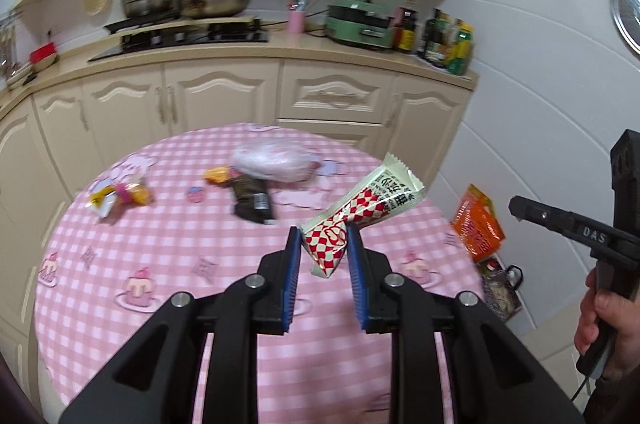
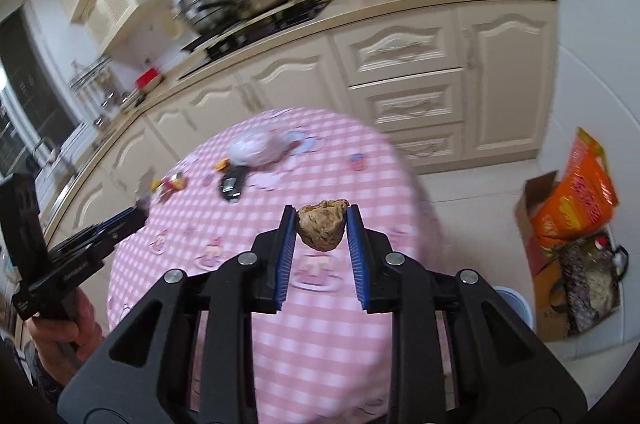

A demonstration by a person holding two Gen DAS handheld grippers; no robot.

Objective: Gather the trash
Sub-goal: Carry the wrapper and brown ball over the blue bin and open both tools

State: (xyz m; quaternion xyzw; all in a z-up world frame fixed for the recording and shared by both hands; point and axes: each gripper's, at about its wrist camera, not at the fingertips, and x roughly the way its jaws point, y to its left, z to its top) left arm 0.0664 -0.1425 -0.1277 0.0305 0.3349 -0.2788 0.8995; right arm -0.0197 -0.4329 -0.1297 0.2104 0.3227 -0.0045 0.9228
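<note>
The round worktop (image 1: 168, 248) is ringed by cabinets (image 1: 224, 96) on its far side; open floor (image 2: 480, 184) is seen right. Four litter pieces are left far on it: one bag (image 1: 272, 164), one dark packet (image 1: 252, 200), two yellow scraps (image 1: 128, 194). The left gripper (image 1: 323, 244) is clamped on a wrapper (image 1: 360, 208); the right gripper (image 2: 321, 226) is clamped on a crust (image 2: 322, 226), both raised above the near edge.

wrapper (image 1: 360, 208): glossy plastic film; lump (image 2: 322, 226): rough, matt, crumbly; tablecloth (image 1: 160, 244): smooth checked cloth
</note>
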